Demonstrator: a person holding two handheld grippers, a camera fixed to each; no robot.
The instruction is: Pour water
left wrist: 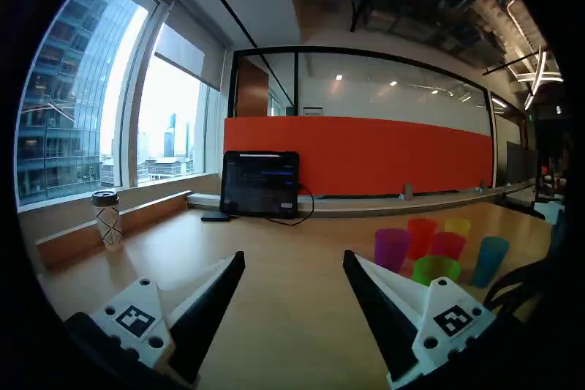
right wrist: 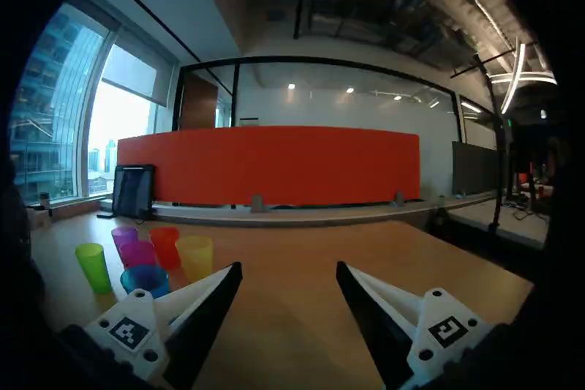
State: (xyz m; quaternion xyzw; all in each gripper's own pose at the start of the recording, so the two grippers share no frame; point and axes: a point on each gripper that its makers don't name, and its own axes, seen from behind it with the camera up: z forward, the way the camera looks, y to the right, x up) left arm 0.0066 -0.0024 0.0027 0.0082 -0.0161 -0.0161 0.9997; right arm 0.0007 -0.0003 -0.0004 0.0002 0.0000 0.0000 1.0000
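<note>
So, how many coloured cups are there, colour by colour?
Purple cup: 1
Red cup: 1
Yellow cup: 1
Pink cup: 1
Green cup: 1
Blue cup: 1
Total: 6

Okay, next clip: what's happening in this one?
A person holds a gripper in each hand over a wooden table. The left gripper and the right gripper are both open and empty. A cluster of coloured plastic cups stands ahead on the table, untouched, and a lidded paper cup sits near the window. Pouring has not started.
</note>
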